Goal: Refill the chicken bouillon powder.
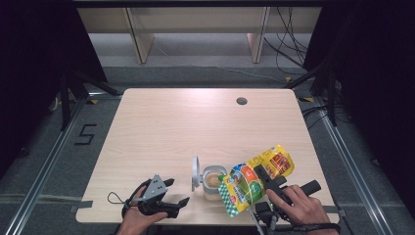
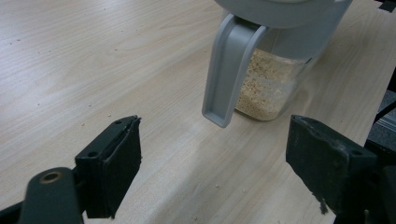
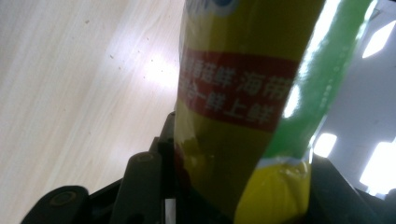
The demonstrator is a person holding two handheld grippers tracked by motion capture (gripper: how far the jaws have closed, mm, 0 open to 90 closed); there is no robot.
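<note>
Glossy yellow foil pouch (image 1: 256,179), clear plastic jar (image 1: 213,183) with matt grey lid (image 1: 195,172), smooth pale wood-grain table (image 1: 195,127)

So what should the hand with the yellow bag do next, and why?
Probably tip the bag a bit further over the jar. The right gripper grips it beside the jar, whose lid stands flipped open, and the jar is partly filled with granules. The left gripper waits open nearby.
</note>
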